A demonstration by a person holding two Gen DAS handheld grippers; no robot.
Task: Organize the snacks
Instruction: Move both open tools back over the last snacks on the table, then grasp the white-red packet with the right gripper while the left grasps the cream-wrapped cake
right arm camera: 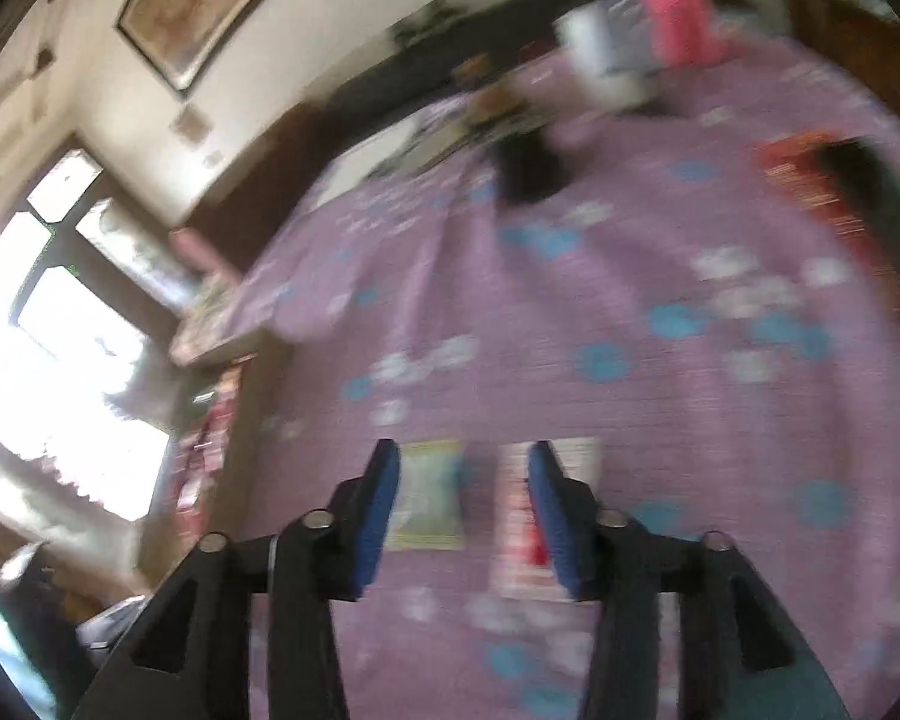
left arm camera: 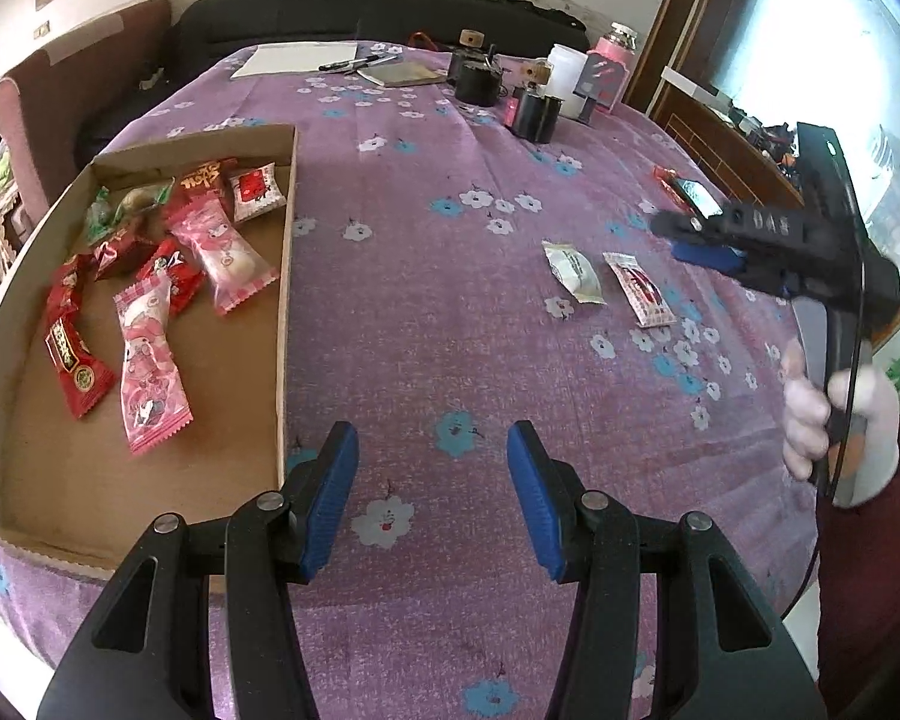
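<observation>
Left wrist view, reading from the left: a shallow cardboard tray sits on the purple flowered tablecloth, already holding a loose heap of wrapped snacks, red, pink and green, which suggests it serves as the collecting point for the sort. Just beside the tray's near corner hangs the left gripper, its blue pads spread apart with nothing between them, apparently parked there so the tray stays in reach while the other hand works. Further right, two stray snacks lie side by side on the cloth, well apart from the tray: a pale white packet and a red-and-white packet. Over them reaches the right gripper, held by a gloved hand; from this side its jaw gap cannot be read. A small red wrapper lies beyond its tip, partly hidden.

Right wrist view, heavily blurred, shows that gripper's fingers parted and empty above the same pair, the pale packet near the left pad and the striped one under the right. Judging by that line-up, one of these two is the next pick.
</observation>
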